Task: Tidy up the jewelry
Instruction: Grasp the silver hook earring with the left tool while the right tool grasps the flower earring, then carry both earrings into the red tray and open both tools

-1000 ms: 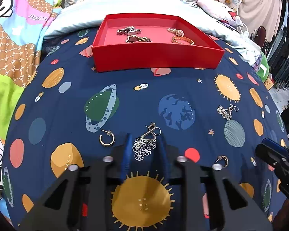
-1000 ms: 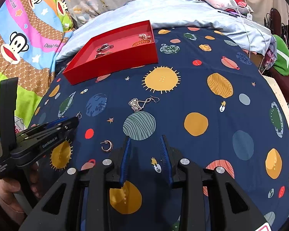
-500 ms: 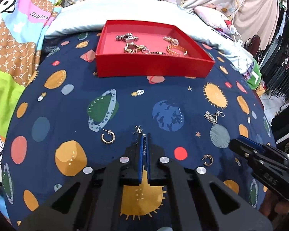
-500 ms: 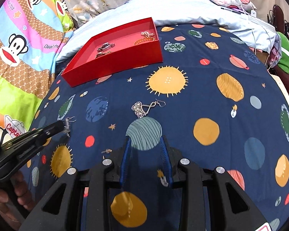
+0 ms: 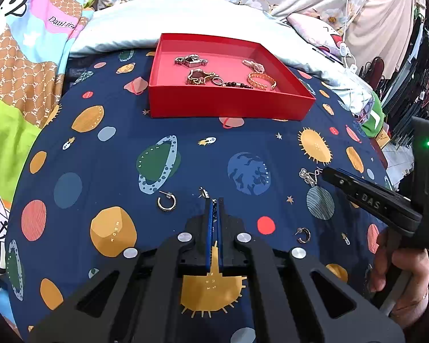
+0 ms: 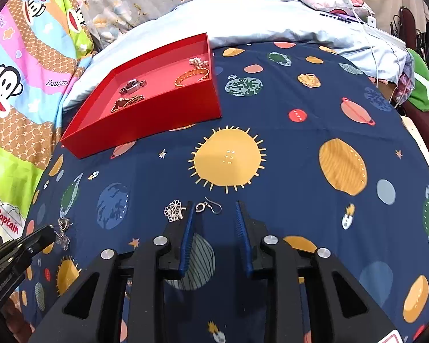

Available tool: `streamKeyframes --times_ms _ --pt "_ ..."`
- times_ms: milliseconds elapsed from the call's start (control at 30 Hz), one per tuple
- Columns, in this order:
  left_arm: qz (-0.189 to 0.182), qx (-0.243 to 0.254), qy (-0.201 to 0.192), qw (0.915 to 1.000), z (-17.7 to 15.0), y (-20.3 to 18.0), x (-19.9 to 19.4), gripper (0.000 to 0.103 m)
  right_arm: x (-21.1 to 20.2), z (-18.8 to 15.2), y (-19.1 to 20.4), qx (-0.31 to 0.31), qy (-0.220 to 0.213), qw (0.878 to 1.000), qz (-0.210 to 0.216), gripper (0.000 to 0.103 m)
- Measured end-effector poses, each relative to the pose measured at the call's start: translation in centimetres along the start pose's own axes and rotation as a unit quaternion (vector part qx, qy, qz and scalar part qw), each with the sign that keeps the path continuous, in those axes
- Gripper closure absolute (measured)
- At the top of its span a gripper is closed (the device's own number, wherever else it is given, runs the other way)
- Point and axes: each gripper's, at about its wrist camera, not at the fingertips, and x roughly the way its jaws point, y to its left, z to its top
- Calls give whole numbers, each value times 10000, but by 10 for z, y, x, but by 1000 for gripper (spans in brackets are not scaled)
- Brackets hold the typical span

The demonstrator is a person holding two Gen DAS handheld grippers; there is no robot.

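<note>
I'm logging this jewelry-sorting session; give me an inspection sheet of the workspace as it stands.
Surface: space-print bedsheet.
Job's things: red tray holding bracelet and chains; flower earring and two hoop earrings on the sheet.
Clutter: nothing seen.
Grippers: left claw shut on a dangling earring; right claw open over the flower earring's hook.
Cables: white charger lead on the duvet.
Surroundings: monkey-print blanket, hanging clothes.

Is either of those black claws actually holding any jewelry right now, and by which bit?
The left gripper pinches a silver flower earring, apparently mid-length. The right gripper holds nothing.
</note>
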Motion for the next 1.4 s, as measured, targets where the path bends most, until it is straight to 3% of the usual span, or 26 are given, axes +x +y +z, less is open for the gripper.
streamKeyframes --times_ms 300,567,967,1167,1400 --pt "-6 -7 85 10000 0 1 6 102 7 0 6 -111 80 9999 62 103" --pt "6 -13 92 10000 0 1 6 102 -12 -1 11 -113 -99 9997 171 103" --pt "-113 5 -134 9998 14 -2 -18 102 -71 17 28 -285 -700 9959 503 103" --pt "-141 25 -436 9989 50 0 -26 102 -81 47 39 -459 -947 9916 753 103" --pt "21 193 -869 9960 122 0 -12 102 -59 109 63 -733 -1092 9867 957 103"
